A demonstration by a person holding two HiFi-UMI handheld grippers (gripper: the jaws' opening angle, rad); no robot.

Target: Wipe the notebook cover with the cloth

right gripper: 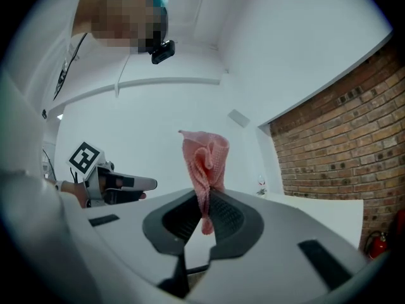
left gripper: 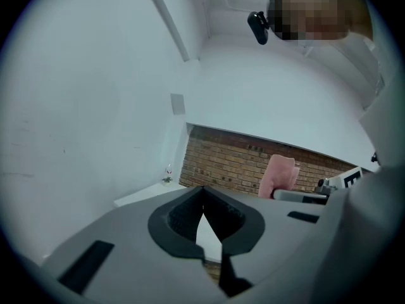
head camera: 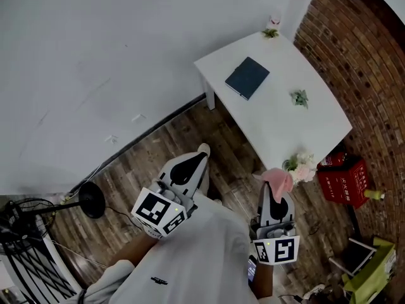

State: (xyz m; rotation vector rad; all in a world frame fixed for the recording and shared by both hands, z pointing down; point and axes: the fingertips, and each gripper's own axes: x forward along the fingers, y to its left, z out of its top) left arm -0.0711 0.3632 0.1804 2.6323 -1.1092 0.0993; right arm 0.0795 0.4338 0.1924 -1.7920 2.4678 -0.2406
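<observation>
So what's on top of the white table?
A dark notebook, a small green sprig, a little glass with greenery at the far corner and pale flowers at the near one. The pink cloth in the right gripper hides a bit of that corner.

Pink waffle-textured cloth [right gripper: 205,160], dark navy notebook [head camera: 247,77], white table [head camera: 297,128], reddish brick wall [head camera: 364,68], red crate [head camera: 345,182], brown plank floor [head camera: 158,151].

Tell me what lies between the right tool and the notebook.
Head view: only brown wood floor and bare white tabletop separate the right tool, shut on the pink cloth, from the dark blue notebook.
</observation>
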